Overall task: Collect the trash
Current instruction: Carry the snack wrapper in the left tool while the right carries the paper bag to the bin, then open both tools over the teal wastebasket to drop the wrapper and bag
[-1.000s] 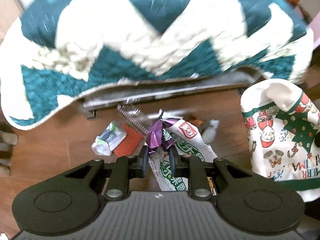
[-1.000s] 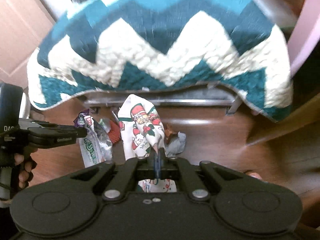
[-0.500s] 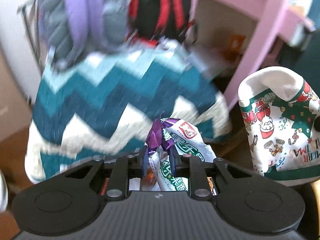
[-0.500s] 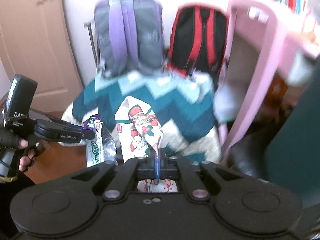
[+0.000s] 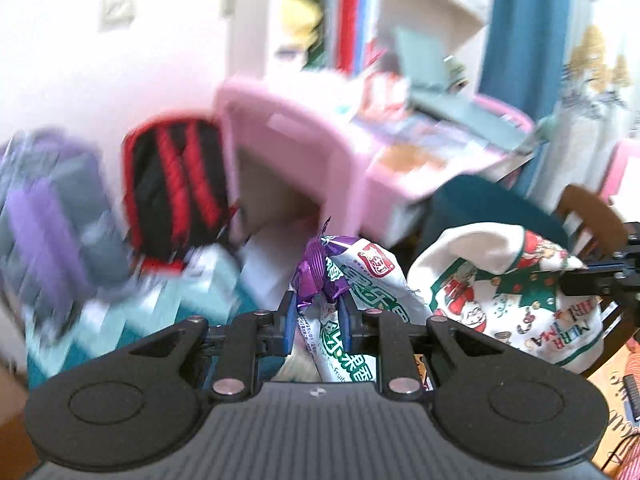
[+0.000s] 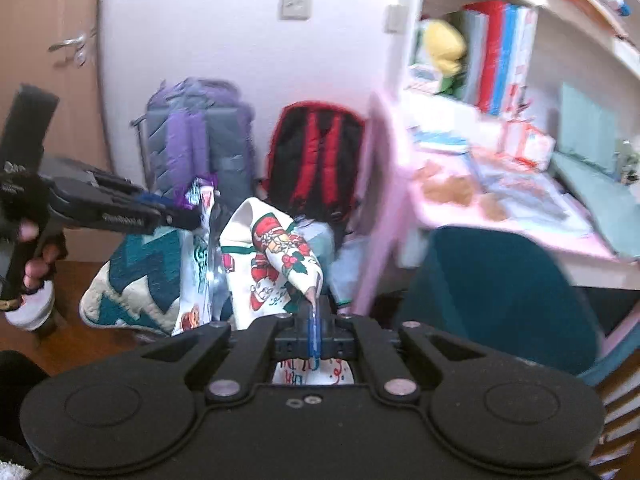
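My left gripper (image 5: 318, 312) is shut on a bunch of wrappers: a purple foil wrapper (image 5: 314, 276) and a white snack packet with green print (image 5: 360, 292). It holds them up in the air. My right gripper (image 6: 314, 316) is shut on the rim of a white Christmas-print bag (image 6: 276, 264), which hangs open just right of the wrappers (image 6: 202, 240). In the left wrist view the bag (image 5: 500, 296) hangs at the right. In the right wrist view the left gripper (image 6: 180, 216) comes in from the left, close to the bag's mouth.
A pink desk (image 6: 472, 216) and a teal chair (image 6: 492, 292) stand to the right. A red and black backpack (image 6: 316, 156) and a purple one (image 6: 196, 136) lean on the wall. A teal and cream zigzag blanket (image 6: 132, 276) lies low at the left.
Both grippers have risen from the floor to about desk height, carrying the wrappers and the bag. The floor litter and blanket have dropped out of view; the desk and shelves now show.
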Demonstrator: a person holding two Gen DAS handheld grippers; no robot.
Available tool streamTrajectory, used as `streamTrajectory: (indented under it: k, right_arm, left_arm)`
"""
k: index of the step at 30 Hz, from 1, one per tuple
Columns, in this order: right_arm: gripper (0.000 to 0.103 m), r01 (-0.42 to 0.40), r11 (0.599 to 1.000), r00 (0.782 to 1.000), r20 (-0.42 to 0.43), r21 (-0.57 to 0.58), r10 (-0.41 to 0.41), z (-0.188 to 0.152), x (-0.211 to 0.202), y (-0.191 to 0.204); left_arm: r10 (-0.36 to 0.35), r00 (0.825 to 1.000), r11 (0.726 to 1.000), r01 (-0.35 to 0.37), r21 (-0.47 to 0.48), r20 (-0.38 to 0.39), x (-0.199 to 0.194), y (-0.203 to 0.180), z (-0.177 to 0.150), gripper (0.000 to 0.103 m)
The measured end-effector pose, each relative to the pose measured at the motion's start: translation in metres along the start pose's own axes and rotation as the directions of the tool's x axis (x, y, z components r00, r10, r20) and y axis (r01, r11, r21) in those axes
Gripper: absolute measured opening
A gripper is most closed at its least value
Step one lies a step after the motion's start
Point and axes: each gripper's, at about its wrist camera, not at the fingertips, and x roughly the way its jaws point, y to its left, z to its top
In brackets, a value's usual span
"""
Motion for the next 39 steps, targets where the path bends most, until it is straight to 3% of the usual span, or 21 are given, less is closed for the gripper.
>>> streamTrajectory:
  k: [4,9,16,28,39]
  right_arm:
    - [0.001,0.095,0.995,0.994,0.052,0.011,-0.096,0.017,-0.034,-0.034]
    - [0.001,0.228,0.973,0.97,0.085,0.029,-0.23,0.03,-0.061,-0.072]
    - [0.001,0.33,0.942,0.942,0.036,0.061,-0.333,0.033,-0.048,-0.12]
    - [0.001,0.352,0.933,0.934,-0.101,0.073,-0.344,0.016,0.027,-0.177]
    - [0.005,0.323,0.944,0.932,-0.199,0.066,-0.304,-0.007,0.079,-0.185]
  left_arm:
    - [-0.048,0.996,0.997,0.043,0.069,0.07,-0.008,-0.044,0.049,0.021]
    - [-0.095,0.989,0.989,0.081,0.127,0.111,0.002,-0.093,0.092,0.021]
    - [-0.125,0.99,0.983,0.114,0.147,0.072,0.059,-0.149,0.123,0.021]
    - [-0.104,0.991,0.979,0.117,0.169,-0.087,0.16,-0.179,0.108,0.021]
    - [-0.094,0.972,0.965,0.142,0.221,-0.214,0.21,-0.193,0.071,0.021]
